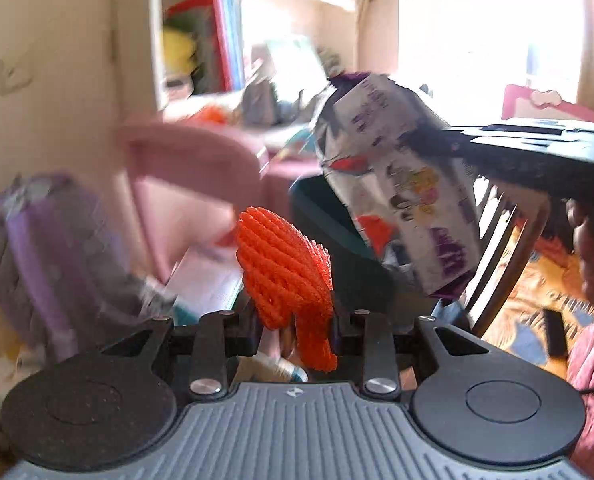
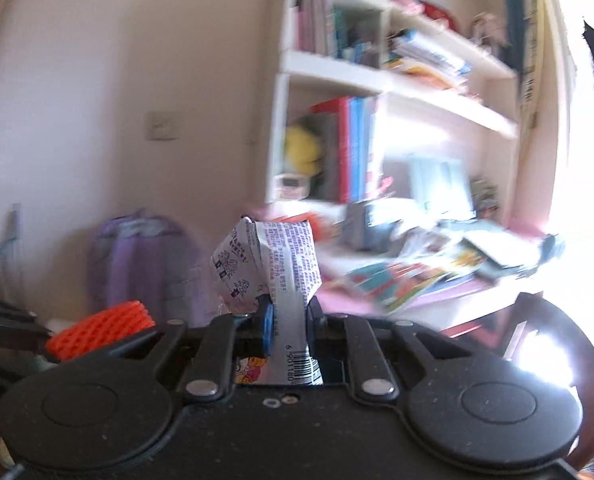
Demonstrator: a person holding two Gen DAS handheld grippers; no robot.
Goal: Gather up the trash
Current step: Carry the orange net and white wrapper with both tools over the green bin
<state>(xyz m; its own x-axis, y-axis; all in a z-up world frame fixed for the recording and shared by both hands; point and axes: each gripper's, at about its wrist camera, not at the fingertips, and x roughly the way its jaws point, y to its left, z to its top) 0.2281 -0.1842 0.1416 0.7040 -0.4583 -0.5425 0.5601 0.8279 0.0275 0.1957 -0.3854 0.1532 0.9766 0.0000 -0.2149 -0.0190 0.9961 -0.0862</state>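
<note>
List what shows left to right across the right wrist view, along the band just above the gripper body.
Orange foam net → purple backpack → white printed wrapper clamped in the right gripper → pink desk.

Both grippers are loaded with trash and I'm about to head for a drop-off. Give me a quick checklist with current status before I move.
1. Left gripper clamped on the orange foam net: ok, net sits between the pads.
2. Right gripper clamped on the printed wrapper: ok, pinched at its lower part.
3. Net secure against slipping: cannot tell, most of it stands free above the fingers.
4. The two loads apart from each other: ok, left wrist view shows a gap.
5. Trash bin located: not ok, none identifiable in either view.
6. Picture sharp enough to steer: not ok, background is motion-blurred.
</note>
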